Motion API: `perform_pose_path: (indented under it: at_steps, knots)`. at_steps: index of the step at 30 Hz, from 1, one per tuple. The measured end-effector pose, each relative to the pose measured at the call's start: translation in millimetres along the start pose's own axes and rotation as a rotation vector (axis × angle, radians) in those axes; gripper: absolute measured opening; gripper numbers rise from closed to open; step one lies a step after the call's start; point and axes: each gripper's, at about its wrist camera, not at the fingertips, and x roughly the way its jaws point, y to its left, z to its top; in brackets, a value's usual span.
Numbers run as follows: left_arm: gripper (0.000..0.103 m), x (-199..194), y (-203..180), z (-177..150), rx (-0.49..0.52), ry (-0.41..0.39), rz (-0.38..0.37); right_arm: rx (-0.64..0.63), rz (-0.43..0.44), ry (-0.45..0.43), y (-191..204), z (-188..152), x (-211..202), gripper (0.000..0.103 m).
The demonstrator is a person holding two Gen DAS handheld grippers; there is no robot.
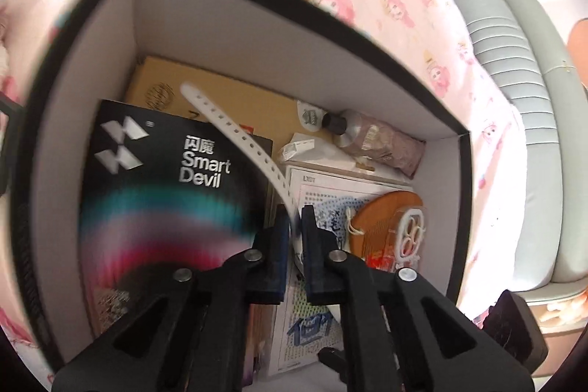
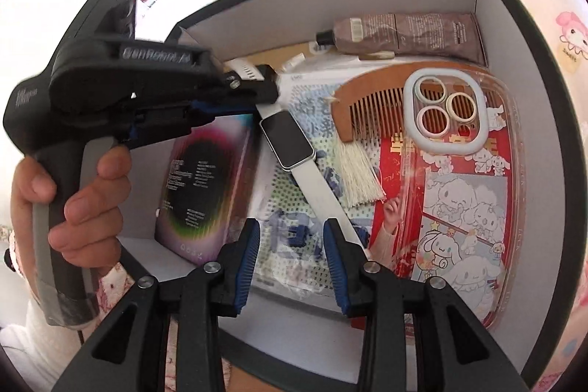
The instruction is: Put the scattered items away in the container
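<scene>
While my left gripper (image 1: 295, 219) pinches the white strap of the smartwatch (image 2: 289, 144), the watch hangs inside the black storage box (image 1: 367, 32), above its contents. My right gripper (image 2: 291, 245) is spread, holding nothing, just beneath the strap's free end. Left of my left fingers: a black box reading "Smart Devil" (image 1: 172, 186). Right of them: wooden comb (image 2: 371, 105) and clear Cinnamoroll phone case (image 2: 459, 179). Ahead: a brown tube (image 2: 408, 33), label illegible.
</scene>
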Motion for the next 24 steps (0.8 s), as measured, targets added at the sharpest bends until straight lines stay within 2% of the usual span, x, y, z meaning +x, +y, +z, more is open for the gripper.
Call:
perform_pose_path:
  at_steps: [4,8,11,13,17,19,20,24]
  knots:
    - [0.002,-28.8,-1.6,-7.3,0.056,-0.093,0.018,-0.010,0.043,-0.013,5.5,-6.4,-12.2,0.032]
    - [0.002,-41.7,8.3,-10.2,0.043,-0.100,-0.040,0.038,0.129,-0.010,6.6,-9.9,-20.0,0.032]
    - [0.002,-41.9,17.6,-12.9,0.033,-0.093,-0.007,0.040,0.099,0.011,14.9,-7.7,-15.2,0.032]
    - [0.002,-46.9,28.0,-23.1,0.027,-0.085,-0.026,0.056,0.072,0.049,20.2,-3.5,0.7,0.032]
    - [0.002,-51.9,37.9,-22.1,0.018,-0.088,-0.054,0.074,0.036,0.130,22.8,5.5,26.7,0.033]
    - [0.002,-55.1,41.1,-21.6,0.022,-0.098,-0.056,0.108,0.059,0.115,20.9,8.9,27.6,0.034]
    - [0.002,-40.0,38.8,-22.2,0.020,-0.102,-0.064,0.132,0.064,0.108,18.9,10.9,27.1,0.034]
    - [0.002,-16.9,13.8,-13.3,0.042,-0.124,-0.126,0.164,-0.017,0.025,17.2,16.4,16.2,0.034]
